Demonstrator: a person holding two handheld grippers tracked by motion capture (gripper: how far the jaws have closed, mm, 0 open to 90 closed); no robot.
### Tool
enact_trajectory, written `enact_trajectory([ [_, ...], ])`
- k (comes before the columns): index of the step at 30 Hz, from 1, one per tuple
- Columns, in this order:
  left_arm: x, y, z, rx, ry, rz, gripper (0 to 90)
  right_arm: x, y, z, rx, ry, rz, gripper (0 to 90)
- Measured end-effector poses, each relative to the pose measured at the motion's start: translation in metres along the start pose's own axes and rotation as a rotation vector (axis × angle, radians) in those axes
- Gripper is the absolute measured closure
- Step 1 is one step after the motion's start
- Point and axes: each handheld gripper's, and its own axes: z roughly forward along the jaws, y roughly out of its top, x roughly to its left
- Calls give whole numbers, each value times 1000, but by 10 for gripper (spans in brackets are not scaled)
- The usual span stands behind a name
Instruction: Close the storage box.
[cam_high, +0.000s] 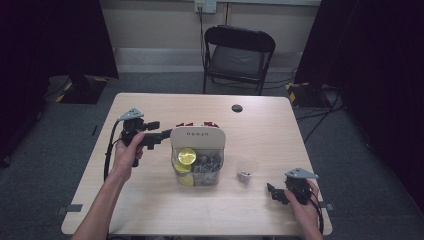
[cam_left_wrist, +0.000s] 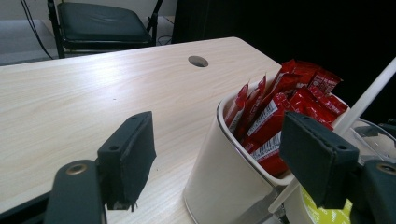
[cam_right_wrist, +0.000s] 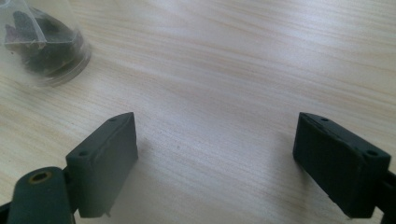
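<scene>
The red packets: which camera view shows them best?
The left gripper view: the red packets stand close and sharp in the white compartment. The high view shows just their red tips behind the organizer's white panel. The right gripper view faces elsewhere.

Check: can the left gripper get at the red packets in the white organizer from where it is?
Probably yes: the left gripper is open beside the organizer, and the red packets stick up uncovered.
</scene>
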Motion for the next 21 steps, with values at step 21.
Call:
enact_trajectory([
  [21,-2,4,-2,-18,-48,-22,230,0,0,0,0,2,-1,133],
])
